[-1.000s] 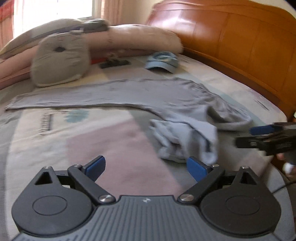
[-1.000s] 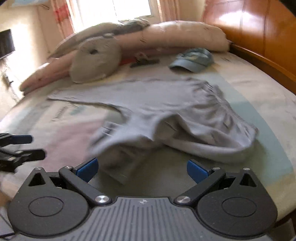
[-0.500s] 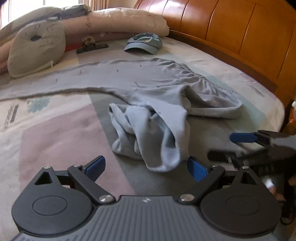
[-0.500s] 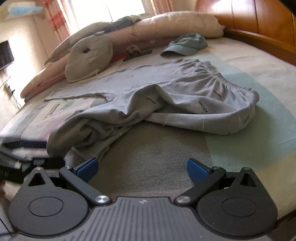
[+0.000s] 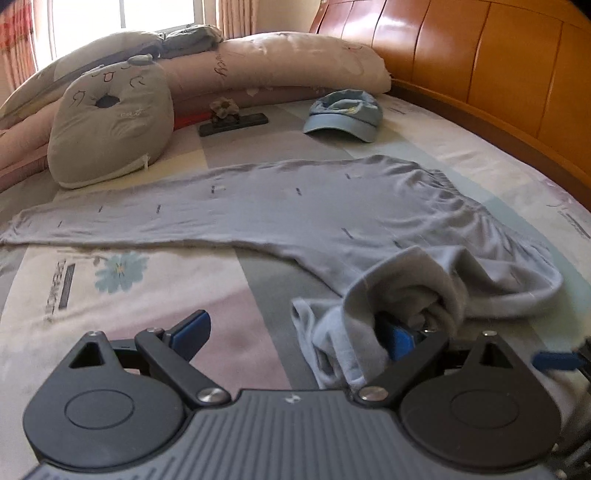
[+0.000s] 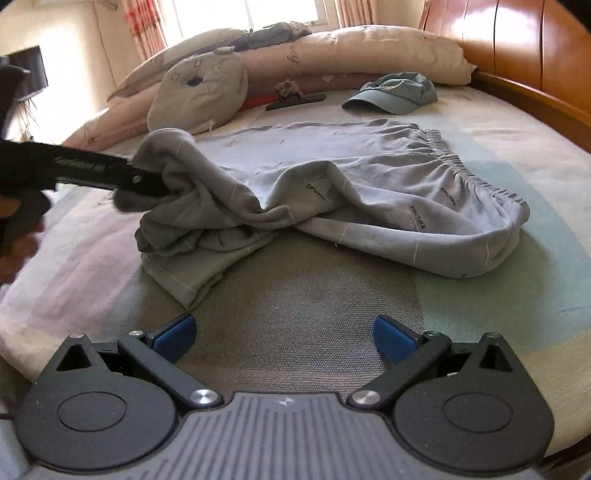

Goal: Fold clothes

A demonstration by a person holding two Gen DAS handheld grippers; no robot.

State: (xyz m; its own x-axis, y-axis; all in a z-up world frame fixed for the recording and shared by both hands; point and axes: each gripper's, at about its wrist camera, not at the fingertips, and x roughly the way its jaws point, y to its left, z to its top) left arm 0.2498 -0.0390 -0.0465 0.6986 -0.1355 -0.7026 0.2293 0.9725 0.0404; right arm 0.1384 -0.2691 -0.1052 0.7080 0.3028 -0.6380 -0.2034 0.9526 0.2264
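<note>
Was home bedroom: wide bed with patterned sheet point(image 5: 155, 295), wooden headboard point(image 5: 498, 74), pillows point(image 5: 295, 62), curtained window point(image 6: 251, 14).

Trousers point(image 6: 369, 192) soft matt cloth; headboard point(image 5: 498, 74) glossy wood

Trousers point(image 5: 295, 210) spread across bed point(image 5: 155, 295); cap point(image 5: 343, 116) behind them, cat cushion point(image 5: 110, 125) behind-left, pillows point(image 5: 295, 62) at rear, headboard point(image 5: 498, 74) right.
</note>
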